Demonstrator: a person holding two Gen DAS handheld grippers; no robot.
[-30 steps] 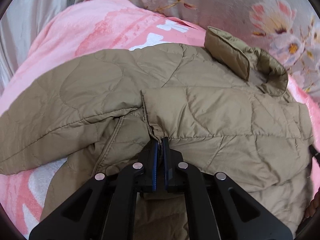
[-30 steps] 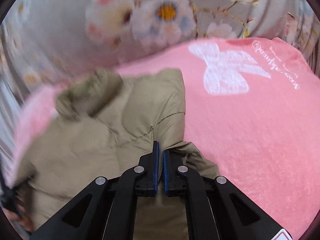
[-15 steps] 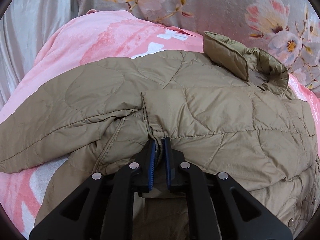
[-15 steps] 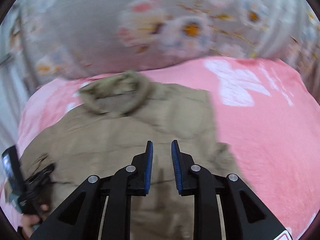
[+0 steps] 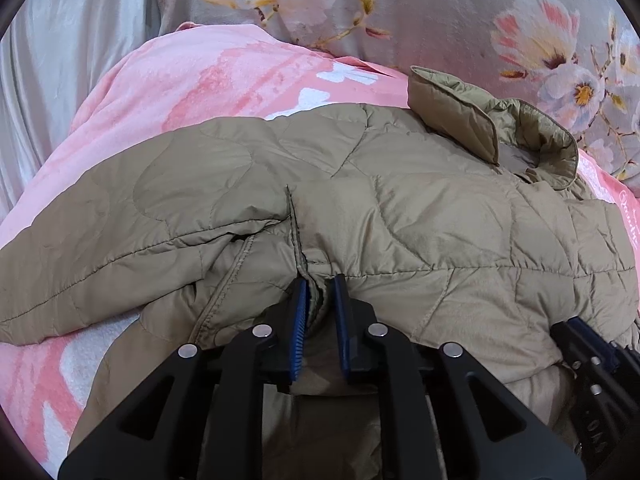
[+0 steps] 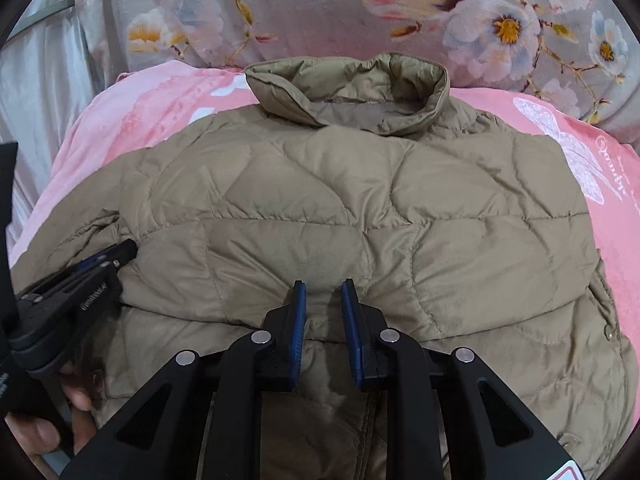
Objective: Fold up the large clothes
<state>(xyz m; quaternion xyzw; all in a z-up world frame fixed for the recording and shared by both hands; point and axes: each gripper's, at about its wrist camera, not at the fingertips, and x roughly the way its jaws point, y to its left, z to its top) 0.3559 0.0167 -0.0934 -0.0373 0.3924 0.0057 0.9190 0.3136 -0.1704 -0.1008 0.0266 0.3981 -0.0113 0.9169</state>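
Observation:
An olive quilted jacket (image 5: 440,220) lies spread on a pink blanket, collar (image 5: 492,128) at the far side, one sleeve folded across its left part. My left gripper (image 5: 319,292) sits at a seam fold near the jacket's near edge. Its jaws are opening, with the fold loose between the blue pads. In the right wrist view the jacket (image 6: 360,200) fills the middle and the collar (image 6: 348,92) stands up at the back. My right gripper (image 6: 323,292) hovers open over the jacket's near middle, nothing between its fingers. The left gripper (image 6: 124,250) shows at that view's left, and the right gripper (image 5: 564,330) at the other's lower right.
The pink blanket (image 5: 200,92) covers the bed around the jacket and reaches right (image 6: 600,240). Grey floral bedding (image 5: 440,12) rises behind it. A silvery curtain (image 5: 52,60) hangs at the far left. A person's hand (image 6: 52,432) holds the left gripper's handle.
My right gripper let go of the jacket's right edge, opened and swung left to the jacket's middle. My left gripper stayed put while its jaws parted slightly around the seam fold.

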